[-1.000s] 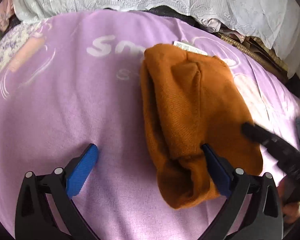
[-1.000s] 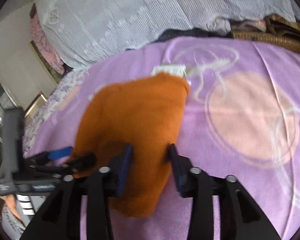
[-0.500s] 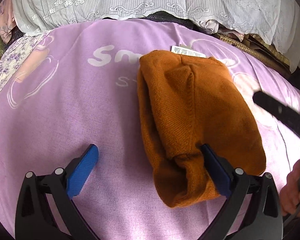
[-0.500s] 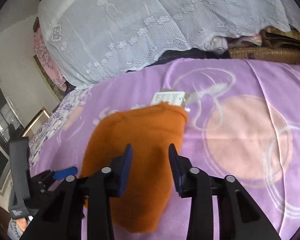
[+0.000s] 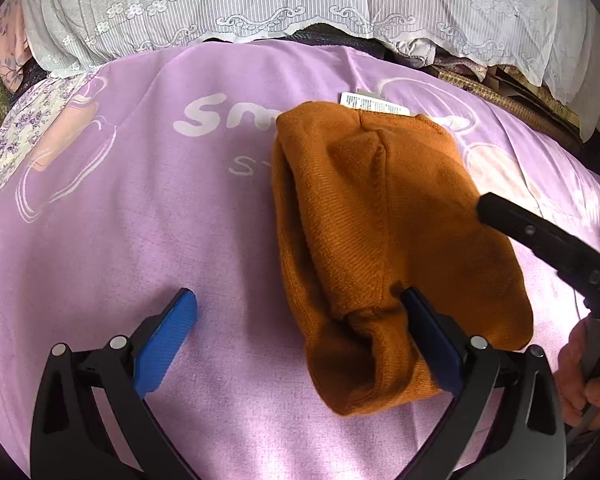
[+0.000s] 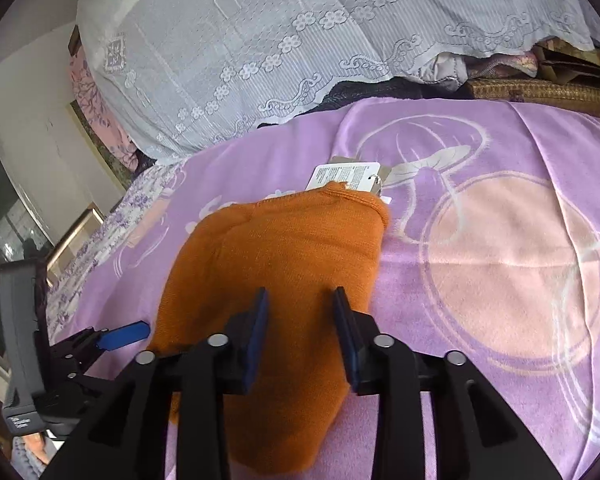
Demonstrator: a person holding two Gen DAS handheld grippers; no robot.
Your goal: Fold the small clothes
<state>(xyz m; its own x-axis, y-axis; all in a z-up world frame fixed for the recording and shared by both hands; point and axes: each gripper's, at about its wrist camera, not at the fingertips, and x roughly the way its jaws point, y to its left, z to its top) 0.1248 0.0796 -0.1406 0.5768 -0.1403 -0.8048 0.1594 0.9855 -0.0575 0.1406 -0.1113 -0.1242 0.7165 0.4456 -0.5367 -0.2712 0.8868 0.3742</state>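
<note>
An orange knitted garment [image 5: 380,232] lies folded lengthwise on the purple blanket [image 5: 140,220], with a white paper tag [image 5: 374,104] at its far end. My left gripper [image 5: 298,320] is wide open near the blanket, its right finger [image 5: 428,336] against the garment's near end. In the right wrist view, my right gripper [image 6: 300,300] hovers over the garment [image 6: 284,256] near its right edge. Its jaws are opening a little and stand clear of the fabric seen through the gap. The tag [image 6: 348,176] peeks out beyond the garment.
A white lace cover [image 6: 300,40] drapes over bedding at the back. Woven mats and cloth [image 6: 540,88] pile up at the back right. A person's hand [image 5: 584,380] holds the right gripper's handle. A window [image 6: 4,216] is on the left wall.
The right gripper has lifted off the garment and drawn back a little. The garment and the left gripper have stayed in place.
</note>
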